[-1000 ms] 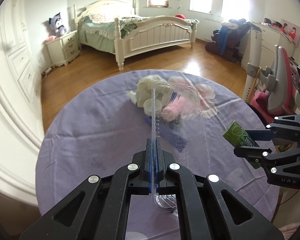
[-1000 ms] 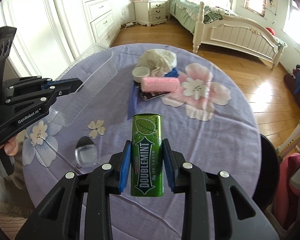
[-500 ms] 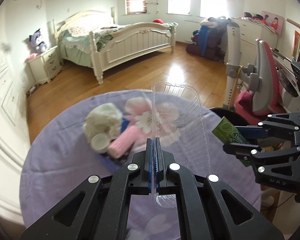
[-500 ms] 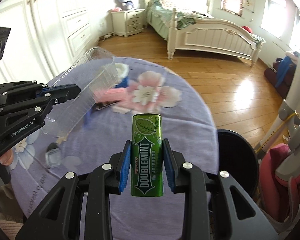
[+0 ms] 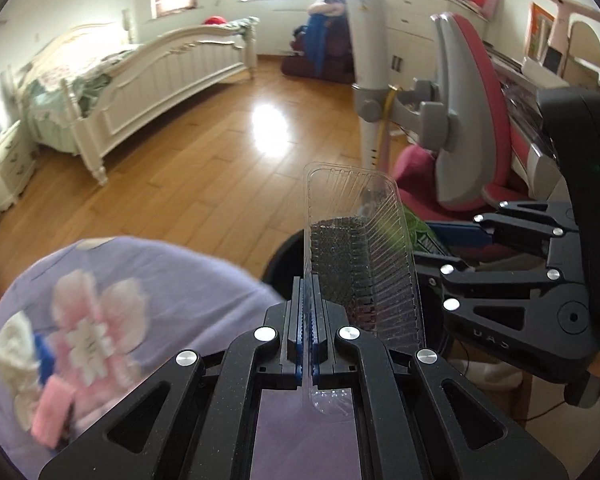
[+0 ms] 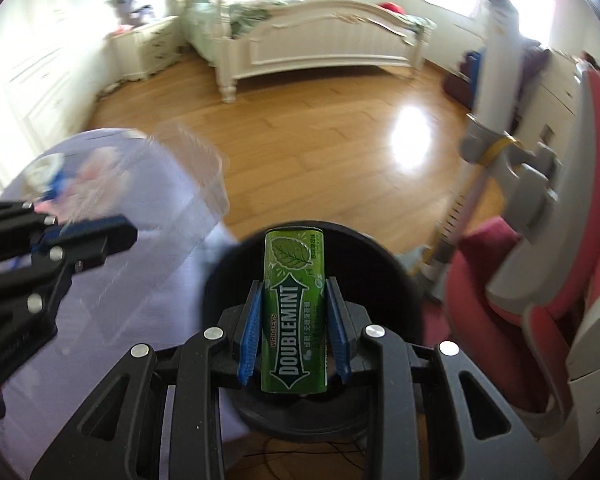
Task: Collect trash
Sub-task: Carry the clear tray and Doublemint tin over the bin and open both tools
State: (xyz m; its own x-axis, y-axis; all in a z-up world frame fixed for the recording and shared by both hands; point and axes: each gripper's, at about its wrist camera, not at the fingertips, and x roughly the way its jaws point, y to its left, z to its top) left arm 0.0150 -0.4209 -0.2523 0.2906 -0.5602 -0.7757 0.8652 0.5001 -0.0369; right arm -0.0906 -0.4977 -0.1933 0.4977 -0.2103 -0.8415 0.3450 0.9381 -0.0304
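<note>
My left gripper is shut on the edge of a clear plastic tray, held out past the table edge over a black round bin. My right gripper is shut on a green Doublemint gum box, held upright above the open bin. In the left wrist view the right gripper is just right of the tray. In the right wrist view the left gripper with the tray is at the left.
The round table with a lilac flowered cloth lies to the left, with a pink roll and a white crumpled thing on it. A red and grey chair stands right of the bin. Wooden floor and a white bed beyond.
Both grippers have swung right, off the table and over the black bin, still holding the tray and the gum box.
</note>
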